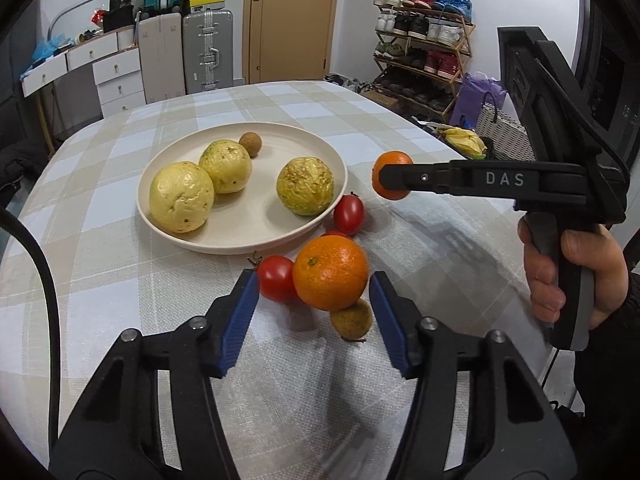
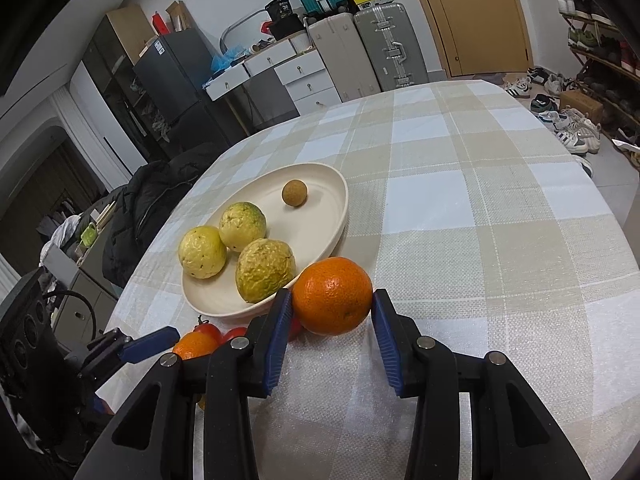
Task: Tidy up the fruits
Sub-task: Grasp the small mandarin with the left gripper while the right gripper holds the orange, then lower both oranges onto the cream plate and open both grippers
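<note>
A cream plate (image 1: 240, 246) (image 2: 224, 308) on the checked tablecloth holds three wrinkled yellow fruits (image 1: 182, 202) and a brown longan (image 1: 251, 144). In front of it lie an orange (image 1: 330, 272), red tomatoes (image 1: 276, 280) and another longan (image 1: 351, 320). My left gripper (image 1: 314, 280) is open around that orange; its left pad is next to a tomato and its right pad sits close beside the orange. My right gripper (image 2: 332, 300) (image 1: 394, 178) is shut on a second orange (image 2: 332, 296) (image 1: 390, 162), held just above the cloth at the plate's right rim.
A hand (image 1: 572, 276) holds the right gripper's handle. One more tomato (image 1: 349, 214) rests against the plate's rim. A black jacket (image 2: 144, 216) hangs at the table's left edge. Suitcases (image 1: 208, 52) and a shoe rack (image 1: 424, 52) stand behind the table.
</note>
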Demonstrator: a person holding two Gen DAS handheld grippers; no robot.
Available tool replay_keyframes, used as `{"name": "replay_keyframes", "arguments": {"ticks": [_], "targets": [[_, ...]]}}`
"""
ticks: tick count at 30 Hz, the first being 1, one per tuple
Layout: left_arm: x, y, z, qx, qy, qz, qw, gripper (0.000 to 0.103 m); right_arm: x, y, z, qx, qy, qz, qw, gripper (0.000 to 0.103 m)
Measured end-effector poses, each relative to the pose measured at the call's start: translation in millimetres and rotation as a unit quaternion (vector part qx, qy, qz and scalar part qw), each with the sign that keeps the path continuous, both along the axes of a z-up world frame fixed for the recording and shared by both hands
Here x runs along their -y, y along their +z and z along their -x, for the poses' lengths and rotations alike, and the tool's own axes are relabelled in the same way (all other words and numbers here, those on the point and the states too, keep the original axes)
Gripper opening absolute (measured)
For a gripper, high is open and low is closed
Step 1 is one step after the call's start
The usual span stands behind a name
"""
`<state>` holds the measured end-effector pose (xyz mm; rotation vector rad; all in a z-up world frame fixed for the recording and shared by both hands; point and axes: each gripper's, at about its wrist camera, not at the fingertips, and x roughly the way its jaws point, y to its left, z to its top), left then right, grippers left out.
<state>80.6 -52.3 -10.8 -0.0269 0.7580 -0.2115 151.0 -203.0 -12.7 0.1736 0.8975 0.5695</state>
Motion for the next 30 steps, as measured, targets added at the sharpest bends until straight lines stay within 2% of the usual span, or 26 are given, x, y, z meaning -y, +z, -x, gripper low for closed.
{"name": "replay_keyframes", "arguments": {"ticks": [6,10,19,30], "targets": [[5,-2,-2,-0.003,-0.012,0.007,0.9999,0.047,0,2,0,0.004,0.0,-0.002,1.0,0.041],[7,-4,-5,-0.005,-0.013,0.003,0.9999,0.037,0,2,0,0.002,0.0,-0.002,1.0,0.041],[4,-3,-3,-0.001,-0.014,0.015,0.9998,0.035,0,3,0,0.005,0.004,-0.002,1.0,0.041],[-8,12,3,0.025,-0.001,0.027,0.9993,0.035,1,7,3,0.014,0.008,-0.012,1.0,0.041]]}}
